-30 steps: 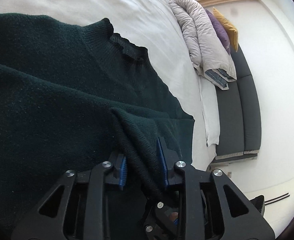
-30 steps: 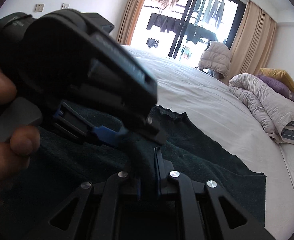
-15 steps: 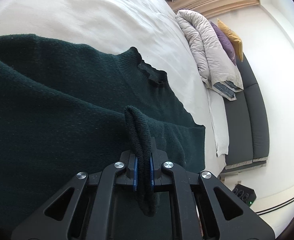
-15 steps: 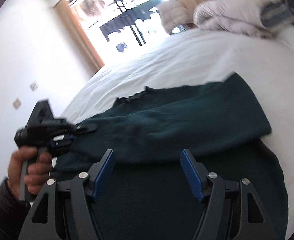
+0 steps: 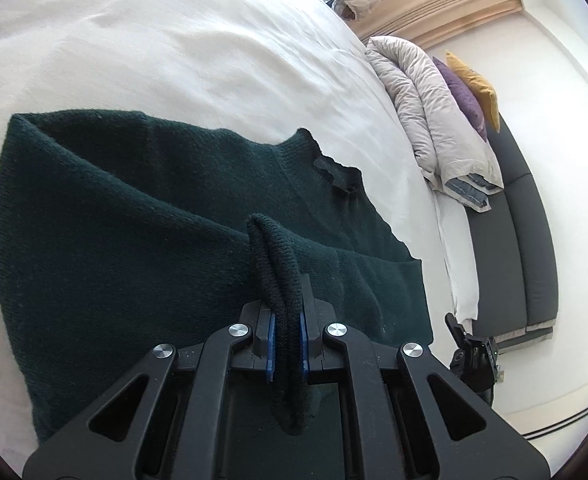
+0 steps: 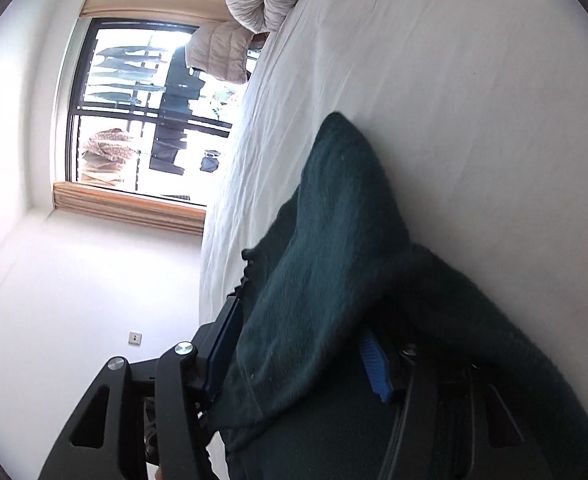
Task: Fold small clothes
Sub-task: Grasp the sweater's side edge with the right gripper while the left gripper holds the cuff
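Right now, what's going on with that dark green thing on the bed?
A person is folding a dark green sweater on a white bed, using a hand-held gripper in each hand. The left gripper is shut on a pinched-up fold of the knit. The right gripper is open, with sweater fabric lying between its spread fingers; whether it has begun to close cannot be told. Most of the sweater lies on the sheet, neckline toward the duvet.

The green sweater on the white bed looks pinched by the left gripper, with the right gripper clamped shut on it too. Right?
Not quite: the right wrist view shows the right gripper open, the green sweater lying between its spread fingers. The left gripper does pinch it, on the white bed.
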